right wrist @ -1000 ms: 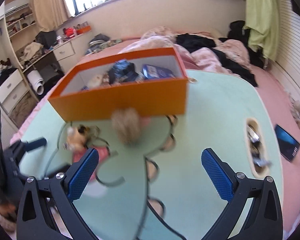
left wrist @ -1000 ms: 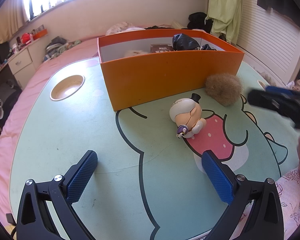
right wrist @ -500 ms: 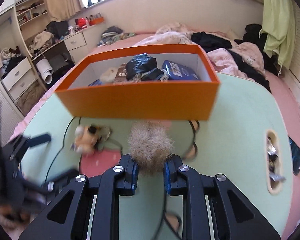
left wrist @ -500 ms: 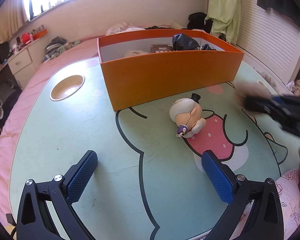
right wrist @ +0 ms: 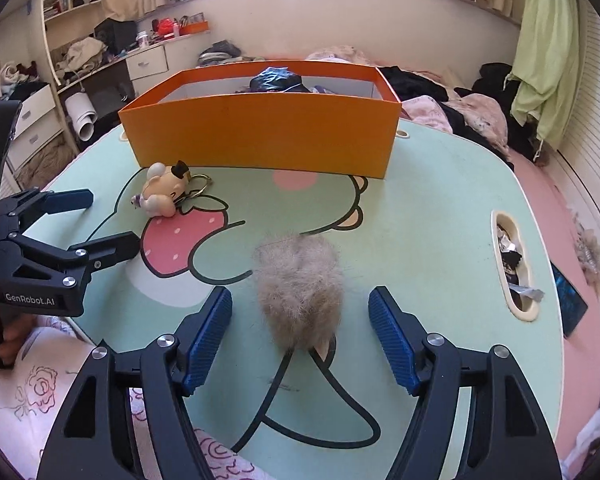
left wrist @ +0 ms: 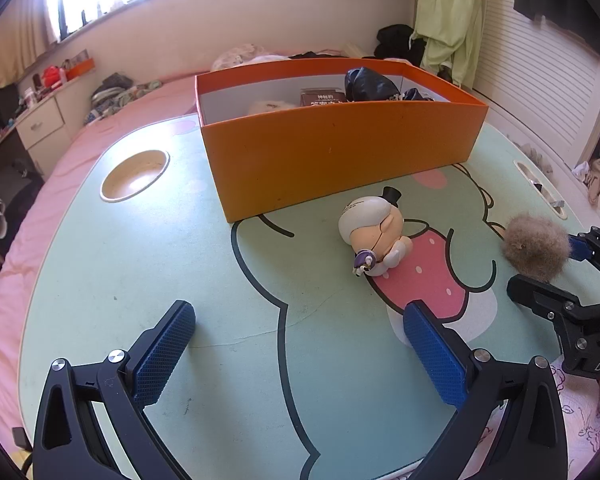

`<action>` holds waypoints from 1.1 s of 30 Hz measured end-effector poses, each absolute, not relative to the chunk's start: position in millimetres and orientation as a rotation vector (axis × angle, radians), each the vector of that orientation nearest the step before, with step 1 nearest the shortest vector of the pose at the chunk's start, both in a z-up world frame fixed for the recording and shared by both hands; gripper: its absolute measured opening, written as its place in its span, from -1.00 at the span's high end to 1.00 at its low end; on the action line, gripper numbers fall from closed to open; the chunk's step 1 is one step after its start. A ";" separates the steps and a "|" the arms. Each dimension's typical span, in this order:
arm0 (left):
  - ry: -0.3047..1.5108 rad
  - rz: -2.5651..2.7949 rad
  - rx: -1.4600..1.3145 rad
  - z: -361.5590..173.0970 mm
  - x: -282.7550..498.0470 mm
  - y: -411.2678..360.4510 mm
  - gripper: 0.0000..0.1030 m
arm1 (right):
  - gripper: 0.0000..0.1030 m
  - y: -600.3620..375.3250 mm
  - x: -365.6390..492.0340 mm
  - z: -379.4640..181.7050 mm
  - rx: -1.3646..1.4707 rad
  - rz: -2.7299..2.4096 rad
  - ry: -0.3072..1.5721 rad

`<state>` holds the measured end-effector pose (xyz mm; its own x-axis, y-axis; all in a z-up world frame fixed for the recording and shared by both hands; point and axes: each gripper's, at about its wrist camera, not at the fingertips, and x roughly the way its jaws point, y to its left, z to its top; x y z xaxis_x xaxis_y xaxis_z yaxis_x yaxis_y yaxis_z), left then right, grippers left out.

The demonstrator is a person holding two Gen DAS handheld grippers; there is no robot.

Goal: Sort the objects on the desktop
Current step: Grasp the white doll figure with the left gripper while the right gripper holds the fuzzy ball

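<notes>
- right gripper (right wrist: 300, 334) jaws just opened, clear of fur ball (right wrist: 300, 292) lying loose between them
- left gripper (left wrist: 296, 360) wide open, empty, idle
- orange box (right wrist: 260, 140) likely target

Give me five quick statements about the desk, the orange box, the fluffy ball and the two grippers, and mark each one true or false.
1. The fluffy pom-pom lies inside the orange box. False: it lies on the table between the right gripper's blue pads.
2. The right gripper's pads squeeze the pom-pom. False: the jaws have just opened, with gaps on both sides.
3. The left gripper holds nothing. True.
4. The small figurine keychain lies on the table in front of the box. True.
5. The orange box is empty. False: a black bag and other items sit inside.
</notes>
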<state>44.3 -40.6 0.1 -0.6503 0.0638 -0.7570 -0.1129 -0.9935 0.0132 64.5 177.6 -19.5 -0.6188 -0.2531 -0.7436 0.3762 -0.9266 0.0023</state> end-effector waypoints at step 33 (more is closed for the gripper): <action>0.137 2.684 -1.127 15.1 13.6 -2.9 0.25 | -0.41 188.5 68.4 -11.6 1.122 -2.556 0.129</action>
<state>13.6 -2.9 15.1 -0.6791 0.1716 -0.7137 -0.2434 -0.9699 -0.0016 68.4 188.5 -11.6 -0.6277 -0.2754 -0.7281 0.3470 -0.9362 0.0549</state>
